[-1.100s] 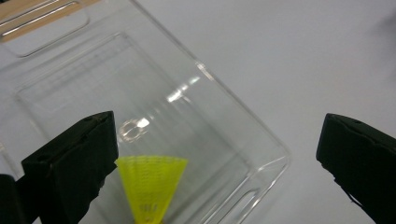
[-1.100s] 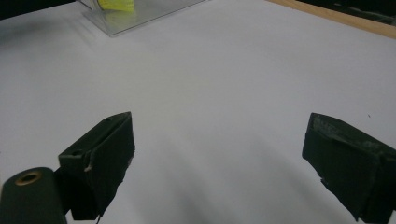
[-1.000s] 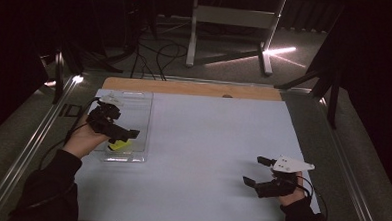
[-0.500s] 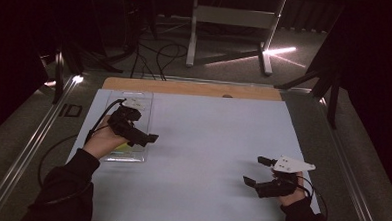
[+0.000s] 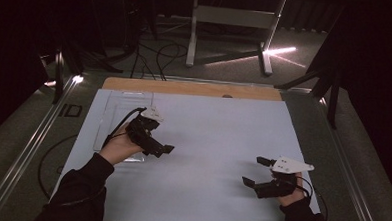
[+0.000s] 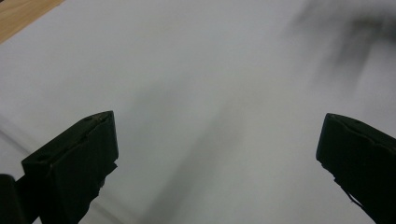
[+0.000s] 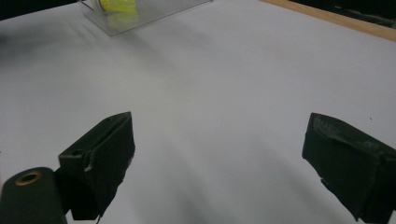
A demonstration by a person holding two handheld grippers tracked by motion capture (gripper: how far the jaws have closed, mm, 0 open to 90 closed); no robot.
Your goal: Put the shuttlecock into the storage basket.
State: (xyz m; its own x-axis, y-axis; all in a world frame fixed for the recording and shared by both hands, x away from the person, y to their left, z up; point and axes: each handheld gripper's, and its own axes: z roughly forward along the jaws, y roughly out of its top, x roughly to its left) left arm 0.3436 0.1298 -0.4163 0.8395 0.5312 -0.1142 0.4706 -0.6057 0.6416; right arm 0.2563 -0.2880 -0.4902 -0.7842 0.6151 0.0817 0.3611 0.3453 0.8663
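Note:
My left gripper (image 5: 159,150) hangs over the white table sheet (image 5: 218,131), just right of a clear plastic tray (image 5: 115,107). In the left gripper view its jaws stand wide apart, so the gripper (image 6: 217,154) is open with bare white sheet between them. Near the front right, my right gripper (image 5: 252,171) is open too, and in its own view the gripper (image 7: 224,154) holds nothing. The right gripper view catches the clear tray (image 7: 144,14) far off, with a yellow object (image 7: 119,4) inside it. In the high view my left hand hides the yellow object.
A wooden strip (image 5: 195,88) runs along the table's far edge. Metal rails (image 5: 38,133) border both sides. Cables and a stand (image 5: 228,22) lie on the dark floor beyond. A dark blur (image 6: 355,32) sits at the top right of the left gripper view.
My left gripper has moved from above the tray rightward onto the white sheet, empty. The right gripper has stayed where it was.

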